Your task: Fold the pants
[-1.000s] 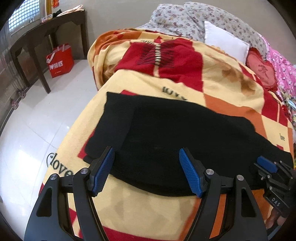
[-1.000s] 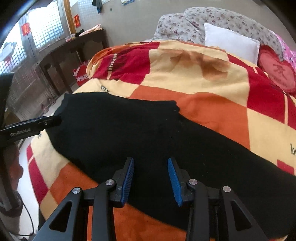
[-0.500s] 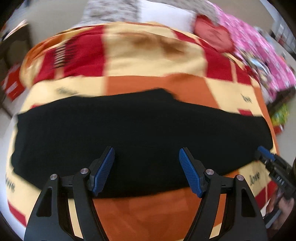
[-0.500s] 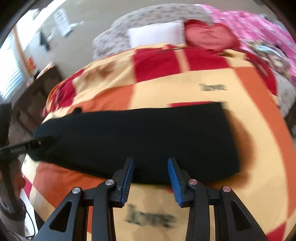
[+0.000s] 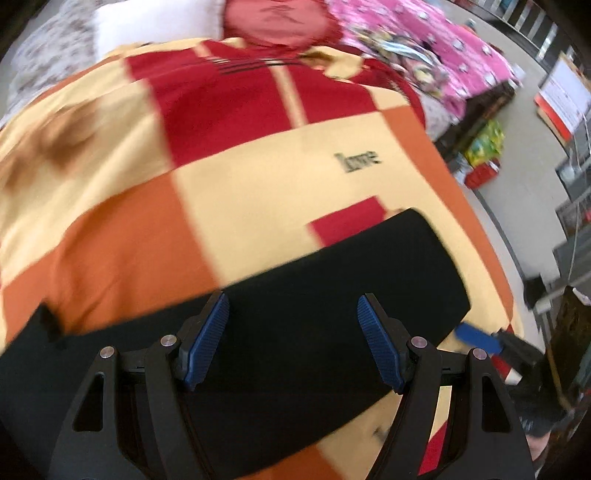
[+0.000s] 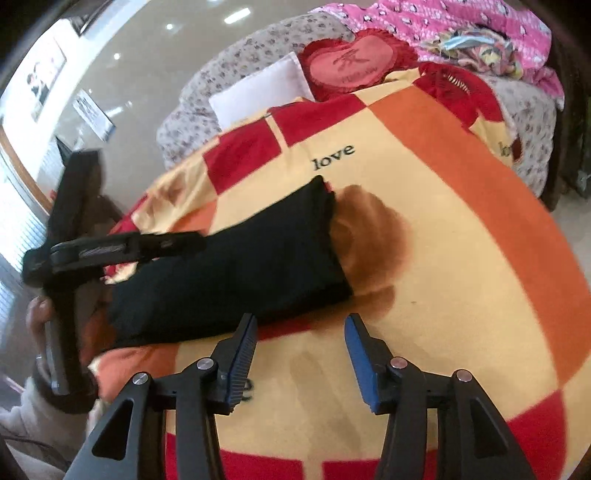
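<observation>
Black pants [image 5: 332,295] lie flat as a long band across a checked yellow, orange and red blanket [image 5: 147,221] on a bed. My left gripper [image 5: 291,339] hovers over the band near its right end, jaws wide open and nothing between them. In the right wrist view the pants [image 6: 240,266] end at a folded edge left of a brown patch. My right gripper [image 6: 301,358] is over bare blanket just in front of that end, its jaws opening, with nothing between them. The left gripper [image 6: 177,240] shows there above the pants at the left, held by a hand [image 6: 37,314].
Pillows, a red heart cushion [image 6: 347,62] and a pink quilt [image 6: 461,26] lie at the head of the bed. The bed's right edge drops to the floor, with boxes and furniture [image 5: 484,147] beyond. The blanket [image 6: 461,277] right of the pants bears nothing.
Both views have swung to the right along the pants, from the left end to the right end. My right gripper's jaws have spread wider. The left jaws stayed as wide.
</observation>
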Demonstrator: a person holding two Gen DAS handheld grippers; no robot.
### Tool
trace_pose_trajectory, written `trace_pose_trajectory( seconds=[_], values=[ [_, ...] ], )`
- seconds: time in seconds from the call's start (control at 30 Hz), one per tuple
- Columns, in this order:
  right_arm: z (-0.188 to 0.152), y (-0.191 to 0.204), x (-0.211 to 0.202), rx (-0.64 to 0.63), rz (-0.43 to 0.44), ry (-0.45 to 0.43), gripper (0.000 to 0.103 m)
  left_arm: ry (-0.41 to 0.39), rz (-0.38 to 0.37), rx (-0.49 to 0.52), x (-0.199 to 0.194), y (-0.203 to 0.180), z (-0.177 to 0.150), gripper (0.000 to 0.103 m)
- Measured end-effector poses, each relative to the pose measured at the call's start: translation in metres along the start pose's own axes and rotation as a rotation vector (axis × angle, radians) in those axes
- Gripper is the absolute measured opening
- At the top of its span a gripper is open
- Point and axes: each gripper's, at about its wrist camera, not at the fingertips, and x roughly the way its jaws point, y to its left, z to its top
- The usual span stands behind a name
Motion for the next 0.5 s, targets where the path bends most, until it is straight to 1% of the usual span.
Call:
trace_pose_trajectory(
  seconds=[0.2, 0.3, 0.37, 0.4, 0.43, 0.5],
  values=[
    [-0.001, 0.001, 0.01, 0.025, 0.082, -0.045, 0.05, 0.042, -0.019, 0.069, 0.032, -0.032, 0.031, 0.073],
    [-0.002, 0.002, 0.013, 0.031, 0.1, -0.082, 0.051, 0.063, -0.03, 0.12, 0.049, -0.051, 0.041, 0.073],
    [-0.001, 0.004, 0.017, 0.031, 0.105, -0.092, 0.051, 0.086, -0.022, 0.131, 0.062, -0.059, 0.046, 0.073],
    [0.0, 0.005, 0.018, 0.036, 0.107, -0.09, 0.051, 0.085, -0.016, 0.137, 0.068, -0.062, 0.048, 0.075],
    [0.002, 0.003, 0.019, 0.046, 0.11, -0.089, 0.051, 0.072, -0.011, 0.149, 0.069, -0.065, 0.049, 0.079],
    [0.005, 0.002, 0.021, 0.08, 0.116, -0.087, 0.051, 0.078, -0.014, 0.18, 0.072, -0.071, 0.049, 0.081]
  ],
)
